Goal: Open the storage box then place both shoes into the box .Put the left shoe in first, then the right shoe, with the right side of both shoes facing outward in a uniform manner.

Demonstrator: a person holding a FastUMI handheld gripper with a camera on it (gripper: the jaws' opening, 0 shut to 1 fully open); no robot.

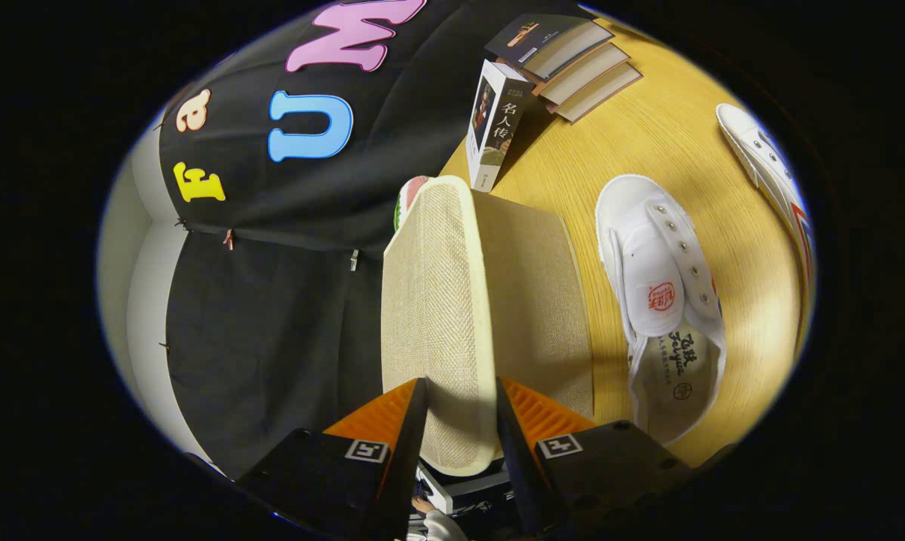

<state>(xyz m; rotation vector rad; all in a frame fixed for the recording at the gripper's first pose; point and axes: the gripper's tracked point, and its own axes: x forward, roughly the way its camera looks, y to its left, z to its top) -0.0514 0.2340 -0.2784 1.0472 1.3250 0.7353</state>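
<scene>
Storage box: beige woven-fabric box with cream trim; its lid (437, 315) is gripped and looks swung up, standing on edge between the tong fingers. Box body (539, 300) is the flatter beige panel just right of the lid, resting on the wooden tabletop (640, 143).
Tongs: gripper (460, 428) pinched on lid's near cream rim, one finger each side, both look pressed to it.
Key relation: lid's long axis runs straight ahead from fingers, away toward booth wall; hinge side can't be made out.
Shoes: 2 white canvas slip-on sneakers, both outside box. Nearer shoe (663, 300) lies right of box, close beside it, heel toward tongs, toe pointing away. Farther shoe (772, 173) well apart to right, red-blue stripe on side.
Which is L / R shoe: can't tell.
Books: 1 upright white-spined book (494, 128) just beyond box; stack of 3 flat books (573, 64) behind it.
Step judged: opening in hand, no shoe loaded yet.
Next calls for: lid laid fully back, then reach right to shoes.
</scene>
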